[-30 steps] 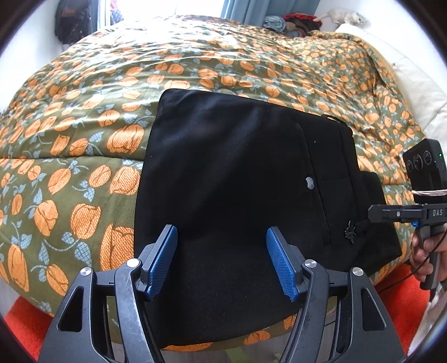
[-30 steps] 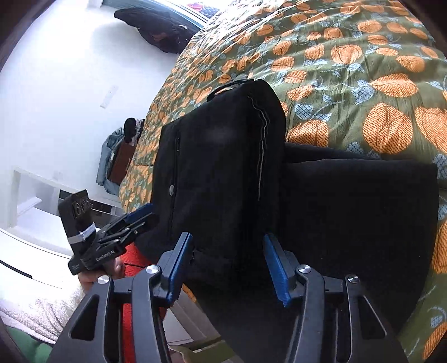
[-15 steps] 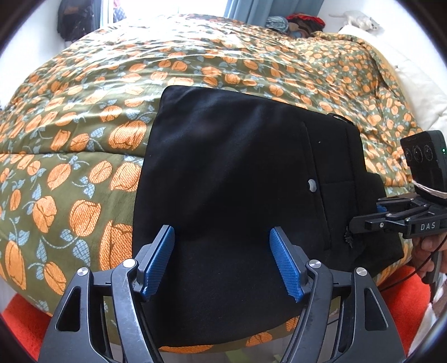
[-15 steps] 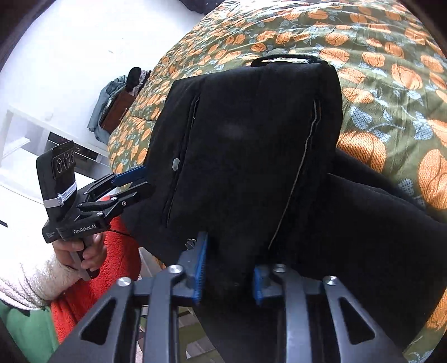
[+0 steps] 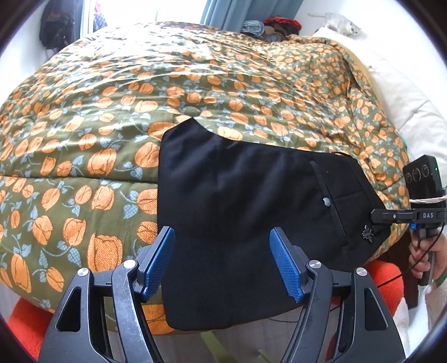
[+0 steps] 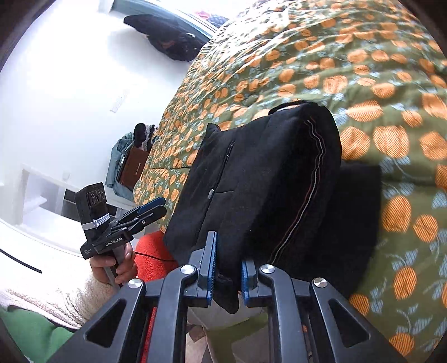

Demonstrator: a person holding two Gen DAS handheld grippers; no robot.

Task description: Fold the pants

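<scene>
The black pants (image 5: 240, 195) lie folded at the near edge of the bed, with a grey button and a pocket seam toward the right. My left gripper (image 5: 223, 262) is open, its blue pads over the pants' near hanging edge, holding nothing. My right gripper (image 6: 227, 275) is shut on the pants' waist end (image 6: 251, 195) and lifts that end off the layer beneath. From the left wrist view the right gripper (image 5: 377, 216) sits at the pants' right corner. From the right wrist view the left gripper (image 6: 151, 209) hovers left of the pants.
The bed carries a green quilt with orange flowers (image 5: 139, 97). A white pillow (image 5: 405, 111) lies at the far right. An orange-red cushion (image 5: 385, 282) lies below the bed edge. Clothes are piled beyond the bed (image 5: 268, 26). A white shelf (image 6: 42, 195) stands by the wall.
My right gripper closed on the waist end of the pants and raised it. My left gripper drew back from the pants and stayed open.
</scene>
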